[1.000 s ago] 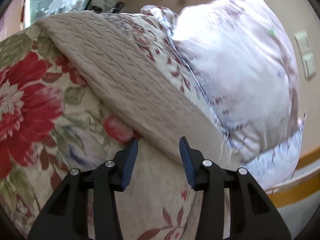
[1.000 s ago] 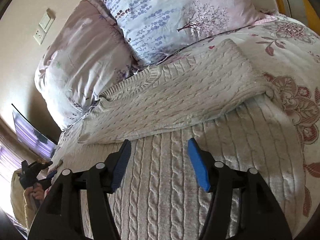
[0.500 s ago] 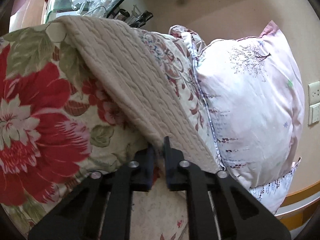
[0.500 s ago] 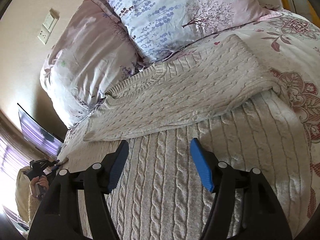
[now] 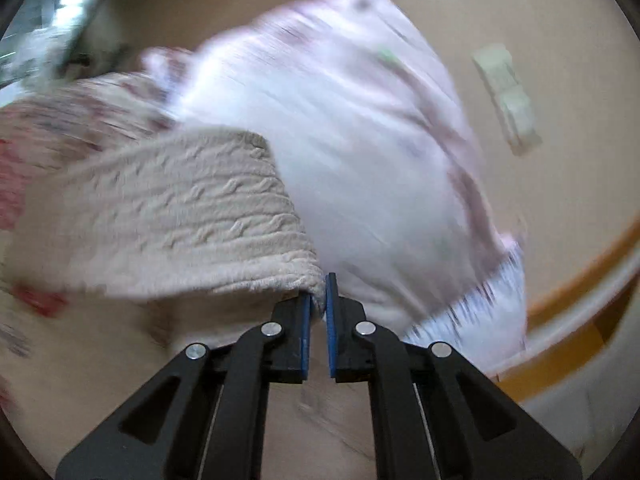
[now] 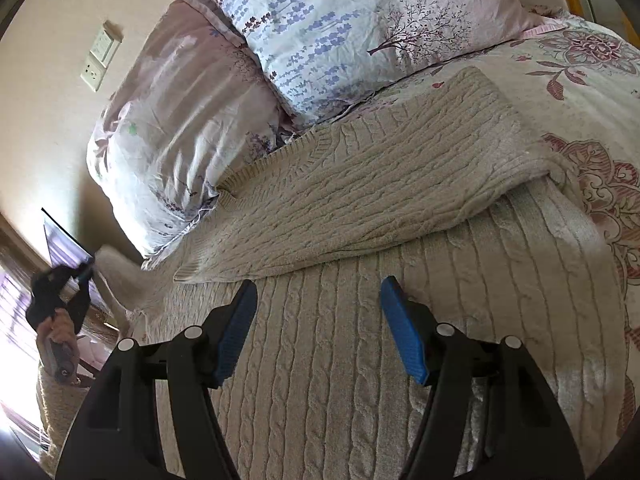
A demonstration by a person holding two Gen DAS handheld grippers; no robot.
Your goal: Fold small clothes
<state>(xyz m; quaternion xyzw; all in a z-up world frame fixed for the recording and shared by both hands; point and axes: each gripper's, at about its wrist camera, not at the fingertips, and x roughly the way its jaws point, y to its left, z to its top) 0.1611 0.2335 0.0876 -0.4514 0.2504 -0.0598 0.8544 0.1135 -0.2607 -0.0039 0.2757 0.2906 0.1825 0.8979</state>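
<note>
One cream cable-knit sweater (image 6: 360, 320) lies spread on the bed (image 6: 592, 64), over a floral bedspread with dark red blossoms. One sleeve (image 6: 360, 196) is folded across the body of the garment, running from the right edge toward the left, its ribbed cuff end near the pillows.

The left tongs (image 5: 318, 312) are pressed together on a corner of the sweater (image 5: 168, 220); the knit is pinched between the two blue pads and the fabric rises up and away to the left of them, lifted off the bedspread. This view is smeared by motion, so finer detail of the fold cannot be told. In the right wrist view the same left tongs (image 6: 86, 270) show small at the far left edge, with a strip of the knit drawn up to them.

The right tongs (image 6: 318, 328) are spread wide, holding nothing, hovering just over the sweater's body, with the folded sleeve just beyond their tips.

Two pillows stand at the head of the bed: a mauve pillow (image 6: 180, 128) on the left and a pale pillow with lavender sprigs and a tree print (image 6: 360, 20) leaning beside it. Two wall switch plates (image 6: 100, 56) sit on the beige wall above them. No containers are in view.
</note>
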